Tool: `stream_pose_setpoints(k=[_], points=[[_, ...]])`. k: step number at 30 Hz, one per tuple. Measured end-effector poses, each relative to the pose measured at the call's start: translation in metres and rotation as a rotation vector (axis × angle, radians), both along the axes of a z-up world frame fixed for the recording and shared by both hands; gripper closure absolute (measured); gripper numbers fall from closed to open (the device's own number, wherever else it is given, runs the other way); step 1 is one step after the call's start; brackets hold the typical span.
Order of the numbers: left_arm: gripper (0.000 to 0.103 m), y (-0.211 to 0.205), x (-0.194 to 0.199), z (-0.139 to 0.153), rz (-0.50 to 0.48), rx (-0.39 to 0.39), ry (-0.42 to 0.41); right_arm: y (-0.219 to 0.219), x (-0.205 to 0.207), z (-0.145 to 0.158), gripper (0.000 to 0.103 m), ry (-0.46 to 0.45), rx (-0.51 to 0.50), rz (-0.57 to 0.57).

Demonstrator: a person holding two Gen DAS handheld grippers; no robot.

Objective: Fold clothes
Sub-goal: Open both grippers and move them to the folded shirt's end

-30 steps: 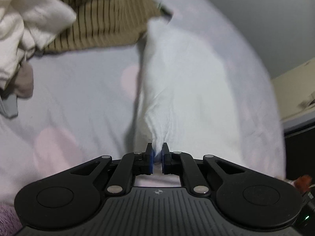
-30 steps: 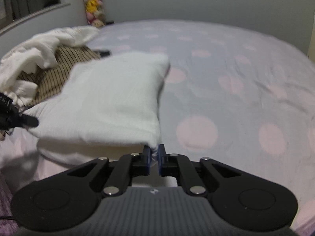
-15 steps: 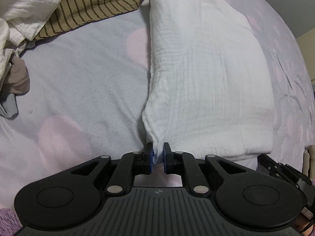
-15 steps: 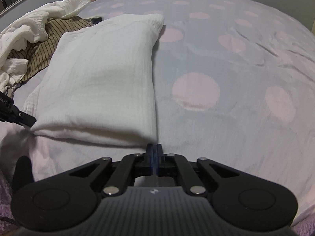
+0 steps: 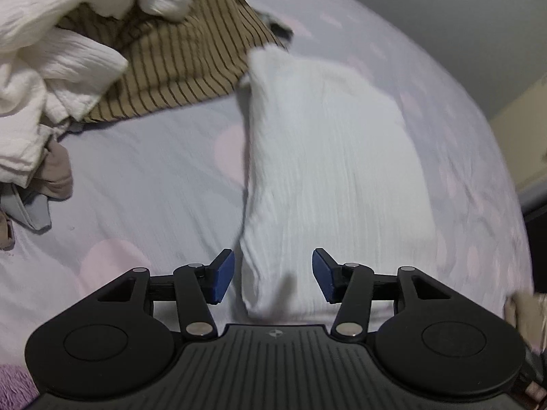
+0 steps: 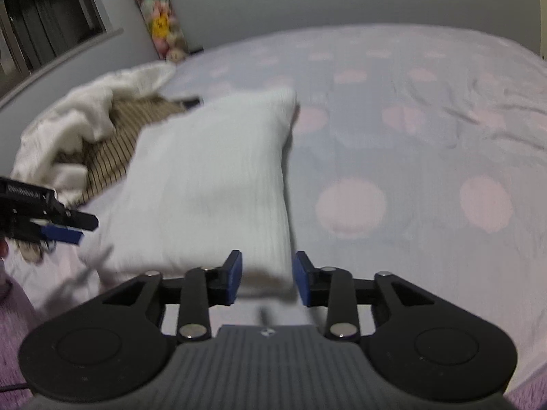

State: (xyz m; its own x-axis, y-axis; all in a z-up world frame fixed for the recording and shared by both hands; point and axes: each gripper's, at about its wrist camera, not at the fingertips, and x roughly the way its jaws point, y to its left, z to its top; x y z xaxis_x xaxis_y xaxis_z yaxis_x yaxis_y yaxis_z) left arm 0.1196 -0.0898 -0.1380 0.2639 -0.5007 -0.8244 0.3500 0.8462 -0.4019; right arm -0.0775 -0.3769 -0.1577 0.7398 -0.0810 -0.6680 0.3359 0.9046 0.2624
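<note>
A folded white garment (image 5: pixel 328 171) lies flat on the bed; it also shows in the right wrist view (image 6: pixel 212 184). My left gripper (image 5: pixel 273 275) is open and empty, its blue pads (image 5: pixel 222 275) either side of the garment's near left corner. My right gripper (image 6: pixel 268 278) is open and empty, just short of the garment's near right corner. The left gripper's tips (image 6: pixel 65 227) show at the left edge of the right wrist view.
A pile of unfolded clothes lies at the left: a tan striped garment (image 5: pixel 177 61), white crinkled cloth (image 5: pixel 51 51), and beige and grey pieces (image 5: pixel 44 184). The bed sheet (image 6: pixel 410 157) is lilac with pink dots. A window and a toy holder (image 6: pixel 160 17) stand by the far wall.
Both grippers opened and let go of the white garment's near corners. The garment now lies folded flat on the bed. Both grippers have drawn back slightly.
</note>
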Motion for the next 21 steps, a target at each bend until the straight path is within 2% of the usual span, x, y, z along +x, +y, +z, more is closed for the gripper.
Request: stream_pose_setpoints(k=[4,8,15,21], points=[[0.055,0.002,0.016,0.000,0.080,-0.047,-0.001,-0.007,0.015,0.007,0.050,-0.009,0.028,-0.011],[0.055,0.000,0.027,0.004,0.091,-0.100,-0.005,-0.015,0.033,0.013,0.037,0.004,0.055,-0.007],[0.055,-0.014,0.058,-0.001,0.087,-0.133,0.009,-0.024,0.063,0.024,0.033,0.019,0.035,0.022],[0.055,-0.015,0.092,-0.018,0.119,-0.227,0.051,-0.032,0.088,0.029,0.028,0.028,0.030,0.042]])
